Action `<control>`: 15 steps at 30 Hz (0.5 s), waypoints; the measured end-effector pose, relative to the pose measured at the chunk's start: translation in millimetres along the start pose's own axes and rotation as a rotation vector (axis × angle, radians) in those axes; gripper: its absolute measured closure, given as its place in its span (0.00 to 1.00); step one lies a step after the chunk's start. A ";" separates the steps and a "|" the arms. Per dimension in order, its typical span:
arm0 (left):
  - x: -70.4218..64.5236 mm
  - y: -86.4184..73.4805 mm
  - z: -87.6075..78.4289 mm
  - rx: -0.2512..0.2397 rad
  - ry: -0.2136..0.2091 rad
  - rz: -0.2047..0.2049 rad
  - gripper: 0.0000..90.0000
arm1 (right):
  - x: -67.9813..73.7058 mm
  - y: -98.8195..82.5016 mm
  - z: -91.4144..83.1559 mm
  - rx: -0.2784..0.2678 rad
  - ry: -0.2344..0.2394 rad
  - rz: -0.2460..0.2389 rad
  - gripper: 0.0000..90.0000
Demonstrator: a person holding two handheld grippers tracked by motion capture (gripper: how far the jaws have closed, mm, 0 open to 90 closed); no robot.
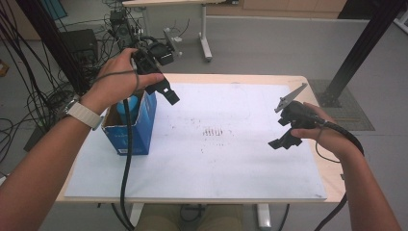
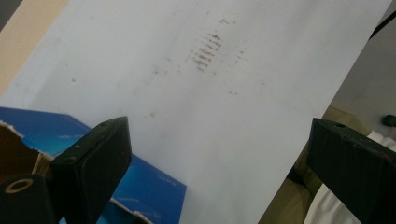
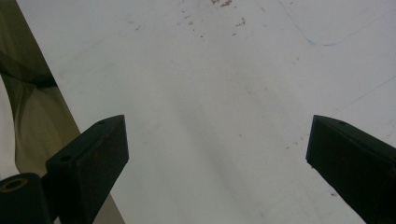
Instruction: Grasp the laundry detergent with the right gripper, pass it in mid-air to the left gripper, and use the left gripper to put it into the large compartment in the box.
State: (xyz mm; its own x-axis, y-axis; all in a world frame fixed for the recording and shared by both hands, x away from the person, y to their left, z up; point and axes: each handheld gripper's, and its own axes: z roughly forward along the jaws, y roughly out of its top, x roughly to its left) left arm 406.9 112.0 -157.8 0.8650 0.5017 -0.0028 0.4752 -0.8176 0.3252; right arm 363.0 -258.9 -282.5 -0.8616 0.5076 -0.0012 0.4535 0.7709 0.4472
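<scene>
A person's two forearms reach in over a white sheet (image 1: 216, 159) that covers most of a wooden table (image 1: 332, 178), a black gripper in each hand. Nearest, the right gripper (image 1: 285, 140) hangs above the sheet's right side, well apart from the box, its jaws pointing down and toward the sheet's middle; its own view shows both jaws spread wide over bare, lightly stained sheet, nothing between them. A cable (image 1: 344, 137) trails from it back past the wrist. Left of the sheet's centre marks stands an open blue cardboard box (image 1: 137, 127), upright on the sheet's left edge, its torn flaps up and something blue inside; what it is cannot be told. Above the box's far right corner the left gripper (image 1: 169, 94) is held in the air, angled down toward the sheet's middle. The left gripper view shows its jaws wide apart and empty, the box's torn rim (image 2: 121, 212) below its left jaw, and the brown smudges (image 2: 205, 49) beyond.
</scene>
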 end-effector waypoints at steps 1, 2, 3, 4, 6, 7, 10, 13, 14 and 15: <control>-2.2 1.0 3.3 -0.003 -0.001 0.021 0.08 | 0.3 -0.3 -0.2 0.000 -0.001 0.003 0.06; -4.2 1.8 6.0 -0.005 -0.005 0.036 0.08 | 0.8 -0.8 -0.4 -0.001 -0.001 0.004 0.06; -6.0 2.5 9.1 -0.008 -0.011 0.051 0.08 | 1.2 -1.4 -0.5 -0.002 -0.002 0.004 0.06; -7.8 3.4 12.3 -0.004 -0.015 0.067 0.08 | 1.7 -2.3 -0.7 -0.001 -0.003 0.009 0.06; -11.2 4.7 18.4 0.005 -0.020 0.089 0.08 | 2.1 -4.6 -1.3 -0.003 -0.003 0.013 0.06; -13.3 5.7 22.6 0.012 -0.026 0.102 0.08 | 2.3 -5.6 -1.6 0.000 -0.006 0.014 0.06; -18.4 7.8 31.1 0.021 -0.034 0.135 0.08 | 3.1 -9.9 -3.2 -0.001 -0.010 0.023 0.06; -23.9 9.4 38.2 0.021 -0.048 0.165 0.08 | 3.8 -13.7 -4.5 -0.002 -0.012 0.031 0.06; -25.6 10.0 40.1 0.024 -0.051 0.177 0.08 | 3.6 -14.4 -4.7 -0.002 -0.013 0.027 0.06; -27.6 10.3 42.3 0.025 -0.054 0.186 0.08 | 4.1 -15.1 -5.2 -0.002 -0.013 0.034 0.06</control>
State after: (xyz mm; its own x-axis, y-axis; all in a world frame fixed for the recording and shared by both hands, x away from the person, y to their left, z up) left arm 394.7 77.8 -194.4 0.9454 0.3258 0.0046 0.3093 -0.9019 0.3016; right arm 351.4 -270.4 -284.6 -0.8425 0.5387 0.0026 0.4825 0.7523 0.4486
